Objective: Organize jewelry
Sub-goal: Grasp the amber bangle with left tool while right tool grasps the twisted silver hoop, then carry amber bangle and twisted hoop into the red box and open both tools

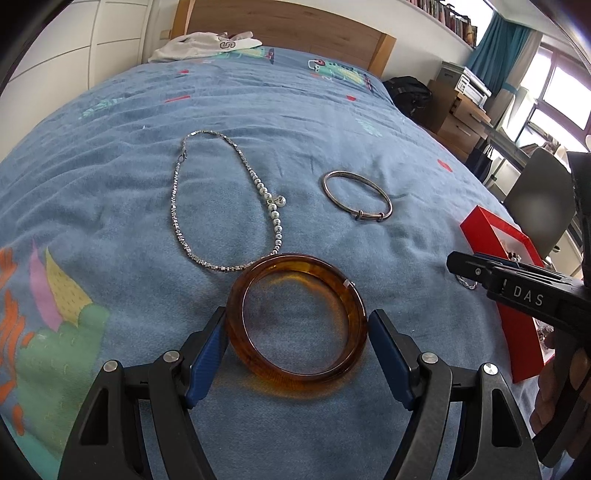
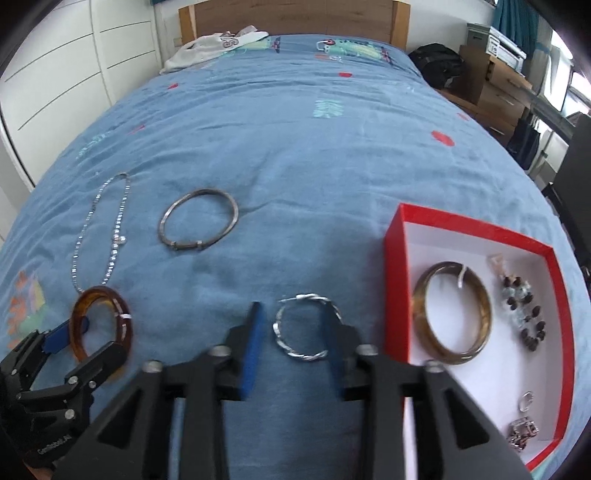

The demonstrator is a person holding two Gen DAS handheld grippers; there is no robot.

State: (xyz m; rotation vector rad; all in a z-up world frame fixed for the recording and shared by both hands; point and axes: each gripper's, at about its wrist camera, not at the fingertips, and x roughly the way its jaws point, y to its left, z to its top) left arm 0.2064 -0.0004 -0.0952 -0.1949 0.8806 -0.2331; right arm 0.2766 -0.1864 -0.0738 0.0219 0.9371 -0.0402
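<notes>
An amber bangle (image 1: pixel 295 321) lies on the blue bedspread between the fingers of my left gripper (image 1: pixel 297 328); the pads sit at its sides, left touching, right with a slight gap. It also shows in the right wrist view (image 2: pixel 101 326). My right gripper (image 2: pixel 295 332) is open around a twisted silver bangle (image 2: pixel 301 328); the right finger is inside the ring. A silver bead necklace (image 1: pixel 225 199) and a thin silver bangle (image 1: pixel 356 195) lie farther back. The red box (image 2: pixel 480 236) at right holds a brown bangle (image 2: pixel 452 319), a dark bead bracelet (image 2: pixel 526 314) and small silver pieces.
White clothing (image 1: pixel 207 44) lies near the wooden headboard (image 1: pixel 288 22). A black bag (image 1: pixel 408 92), wooden drawers (image 1: pixel 461 114) and a chair (image 1: pixel 535 184) stand beside the bed on the right. White cupboards (image 2: pixel 66 81) line the left wall.
</notes>
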